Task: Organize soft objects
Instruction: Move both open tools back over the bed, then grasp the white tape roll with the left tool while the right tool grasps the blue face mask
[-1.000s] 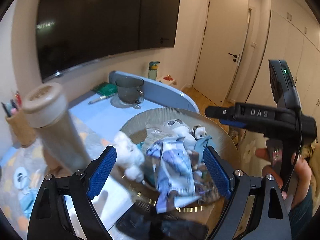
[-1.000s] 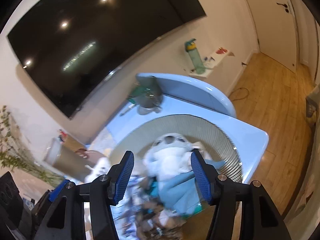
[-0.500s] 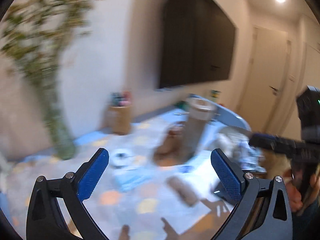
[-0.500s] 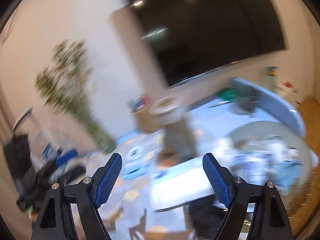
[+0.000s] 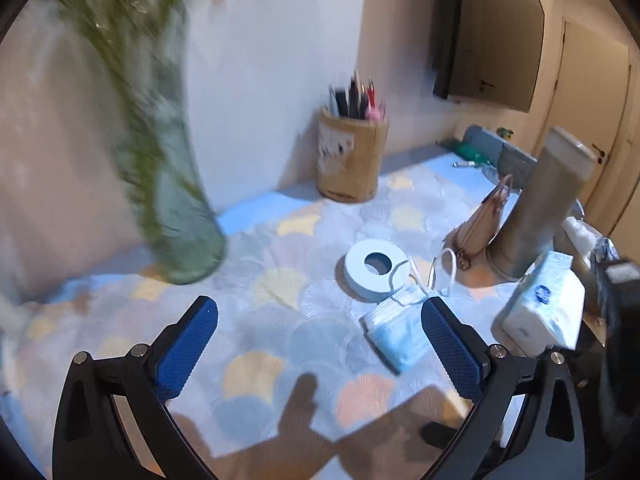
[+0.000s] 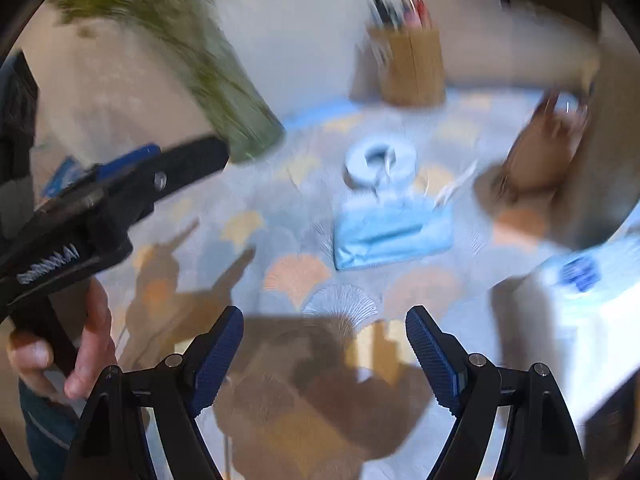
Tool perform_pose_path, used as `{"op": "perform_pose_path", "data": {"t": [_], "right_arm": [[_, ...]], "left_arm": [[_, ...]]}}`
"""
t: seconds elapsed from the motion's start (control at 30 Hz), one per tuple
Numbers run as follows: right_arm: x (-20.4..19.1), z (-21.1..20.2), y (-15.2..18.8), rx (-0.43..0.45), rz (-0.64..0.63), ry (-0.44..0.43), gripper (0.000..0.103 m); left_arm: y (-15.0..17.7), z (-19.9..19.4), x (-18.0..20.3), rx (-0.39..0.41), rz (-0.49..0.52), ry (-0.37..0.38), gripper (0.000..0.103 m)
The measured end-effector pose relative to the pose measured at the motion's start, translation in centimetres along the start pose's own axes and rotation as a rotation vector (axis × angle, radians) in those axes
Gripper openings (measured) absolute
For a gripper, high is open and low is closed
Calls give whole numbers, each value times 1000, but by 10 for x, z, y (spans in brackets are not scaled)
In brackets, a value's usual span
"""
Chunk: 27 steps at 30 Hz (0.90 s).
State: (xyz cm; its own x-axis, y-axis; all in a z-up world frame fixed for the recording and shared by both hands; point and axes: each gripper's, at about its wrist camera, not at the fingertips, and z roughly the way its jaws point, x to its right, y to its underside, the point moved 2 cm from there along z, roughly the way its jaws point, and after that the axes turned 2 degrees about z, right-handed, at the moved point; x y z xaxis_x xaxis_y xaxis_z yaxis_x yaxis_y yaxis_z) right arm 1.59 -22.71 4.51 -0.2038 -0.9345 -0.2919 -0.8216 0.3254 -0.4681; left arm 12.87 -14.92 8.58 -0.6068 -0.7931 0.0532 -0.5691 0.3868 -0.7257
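Tablecloth point(image 5: 280, 292) shell-patterned, pastel; face mask point(image 5: 394, 332) beside tape roll point(image 5: 374, 268); both claws wide, empty

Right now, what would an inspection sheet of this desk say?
Surface: patterned cloth covers the desk.
Job's things: blue face mask lies flat, one ear loop over the white tape roll; tissue pack at the right.
Clutter: pen holder, glass vase, tall grey cylinder, small brown bag.
Grippers: left gripper and right gripper open, empty.
Cables: nothing seen.
Surroundings: wall screen, door.
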Motion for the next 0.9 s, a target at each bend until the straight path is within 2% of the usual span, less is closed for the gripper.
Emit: {"op": "perform_pose_path", "data": {"t": [0.07,0.13,0.23,0.3,0.37,0.43,0.47,0.5,0.53,0.57,0.63,0.73,0.83,0.9], "right_arm": [[11,23,-4,-6,62,78,82],[22,37,-10,25,107,127,82],[30,43,-21,97,128,155,82],[32,50,-29,107,139,161,84],[31,55,-34,128,141,161,91],[27,60,-40,159,131,170,91],[24,63,-41,170,116,179,88],[20,64,-40,173,93,197,80],[15,65,-39,173,65,203,57],[11,65,-38,176,42,172,40],[10,62,-38,179,34,140,30],[16,52,-30,194,61,126,24],[28,32,-8,213,114,120,24],[34,22,7,216,136,115,24]], "left_arm": [[-1,24,-5,-17,-32,34,101],[-3,45,-10,-29,-71,67,101],[-3,67,-21,-23,-146,118,101],[-2,73,-26,-18,-176,145,101],[0,75,-32,-8,-205,159,101],[2,77,-34,-11,-215,169,101],[2,77,-34,-13,-212,169,101],[2,79,-35,-14,-208,168,101],[2,79,-33,-16,-199,169,101],[2,79,-32,-17,-189,174,101],[1,80,-28,-22,-164,176,101],[2,82,-18,-44,-99,176,101],[4,88,-2,-83,-27,185,101],[4,91,11,-93,29,158,101]]}}
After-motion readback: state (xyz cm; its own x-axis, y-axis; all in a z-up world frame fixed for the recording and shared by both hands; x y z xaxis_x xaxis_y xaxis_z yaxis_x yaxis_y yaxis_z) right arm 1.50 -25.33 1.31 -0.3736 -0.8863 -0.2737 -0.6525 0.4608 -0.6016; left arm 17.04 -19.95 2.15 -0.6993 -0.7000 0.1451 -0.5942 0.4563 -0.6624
